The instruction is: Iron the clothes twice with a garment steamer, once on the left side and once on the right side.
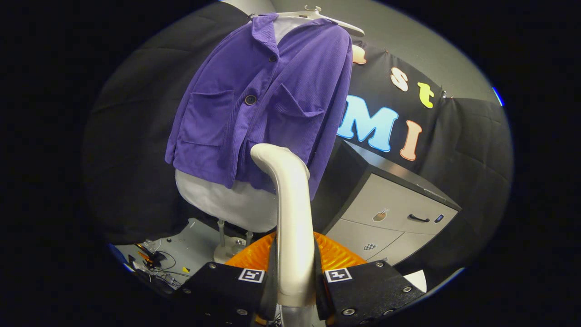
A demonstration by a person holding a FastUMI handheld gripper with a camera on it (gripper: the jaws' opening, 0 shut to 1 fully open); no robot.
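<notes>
I see my gripper (295, 277) closed on the garment steamer (290, 218); both fingers press on the sides of its smooth, cream, tube-shaped body, which stands upright between them. The top of the steamer bends over to about 11 o'clock, and its rounded head lies in front of the lower hem of the purple jacket (263, 104). Whether the head touches the cloth, I cannot tell.

The jacket is of ribbed corduroy, with dark round buttons and two patch pockets. It hangs on a pale hanger (336, 20) over a smooth grey mannequin torso (222, 200), at 12 o'clock from the fingers. The torso stands on thin metal rods with a round foot (229, 247).

Just behind the fingers there is an orange, ridged, dome-like thing (338, 256). At 2 o'clock stands a grey cabinet (395, 209) with flat drawers, a dark top and a dark curved handle. At 9 o'clock, on the grey floor, lie some thin cables (156, 265).
</notes>
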